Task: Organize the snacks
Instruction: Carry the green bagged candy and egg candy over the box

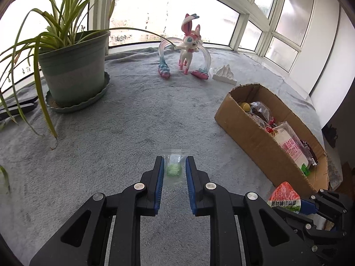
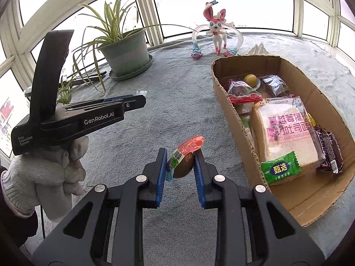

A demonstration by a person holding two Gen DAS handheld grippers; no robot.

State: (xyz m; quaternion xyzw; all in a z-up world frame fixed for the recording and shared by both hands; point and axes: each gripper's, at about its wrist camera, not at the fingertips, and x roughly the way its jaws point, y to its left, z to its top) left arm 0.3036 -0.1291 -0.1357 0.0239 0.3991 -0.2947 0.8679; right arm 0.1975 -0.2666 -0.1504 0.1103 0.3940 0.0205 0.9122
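My left gripper [image 1: 175, 163] is shut on a small clear packet with a green sweet [image 1: 174, 168], held just above the grey cloth. It also shows in the right wrist view [image 2: 135, 99], with the packet's clear edge [image 2: 141, 92] past its tips. My right gripper [image 2: 180, 159] is shut on a red-and-green wrapped egg snack [image 2: 185, 155], left of the cardboard box [image 2: 230, 108]. That snack also shows in the left wrist view [image 1: 285, 196]. The box [image 1: 241, 126] holds a bread pack [image 2: 288, 133], a green packet [image 2: 280, 169] and several other snacks.
A potted spider plant [image 1: 73, 75] stands at the back left on a saucer. A pink toy figure [image 1: 188, 46] and a small white mountain model [image 1: 224, 74] stand at the back by the windows. A grey cloth [image 1: 124, 122] covers the table.
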